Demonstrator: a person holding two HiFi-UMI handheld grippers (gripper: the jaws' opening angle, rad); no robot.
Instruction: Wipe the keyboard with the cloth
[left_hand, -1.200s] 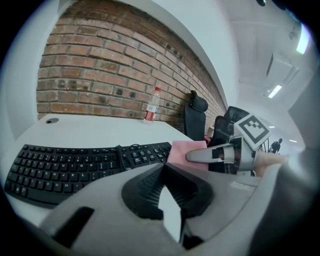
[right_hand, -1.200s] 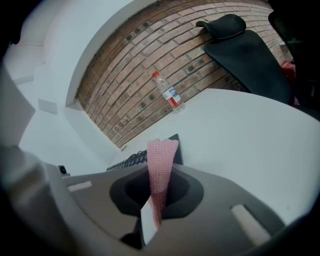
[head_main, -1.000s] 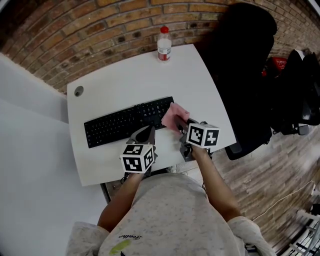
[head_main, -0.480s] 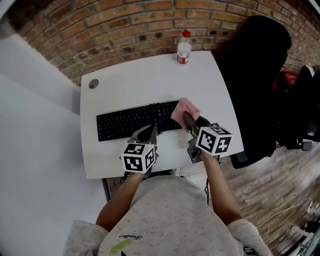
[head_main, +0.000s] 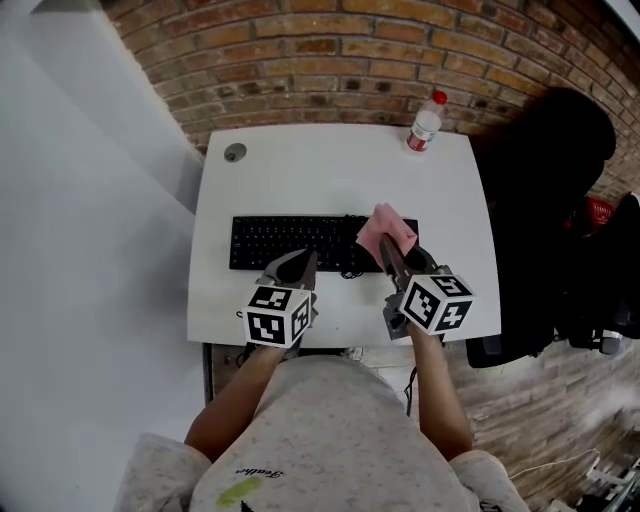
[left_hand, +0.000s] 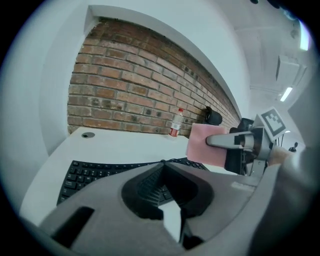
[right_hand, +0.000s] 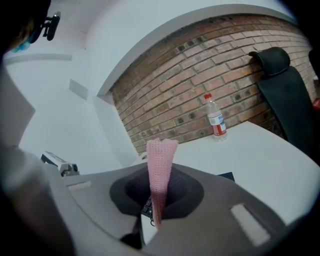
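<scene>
A black keyboard (head_main: 290, 243) lies across the white table (head_main: 300, 170). My right gripper (head_main: 384, 241) is shut on a pink cloth (head_main: 386, 230), which stands up from the jaws over the keyboard's right part. In the right gripper view the cloth (right_hand: 161, 165) is a narrow upright strip pinched between the jaws. The left gripper view shows the cloth (left_hand: 205, 147) hanging just above the keys. My left gripper (head_main: 307, 258) hovers at the keyboard's near edge, around the middle. Its jaws are shut with nothing between them (left_hand: 162, 164).
A plastic bottle (head_main: 426, 122) with a red cap stands at the table's far right corner. There is a round cable hole (head_main: 235, 153) at the far left. A black office chair (head_main: 545, 200) stands right of the table, and a brick wall (head_main: 330, 60) runs behind it.
The head view has swung, so the table now sits squarer and further right. The cloth in my right gripper has shifted from the keyboard's right end to over its right part.
</scene>
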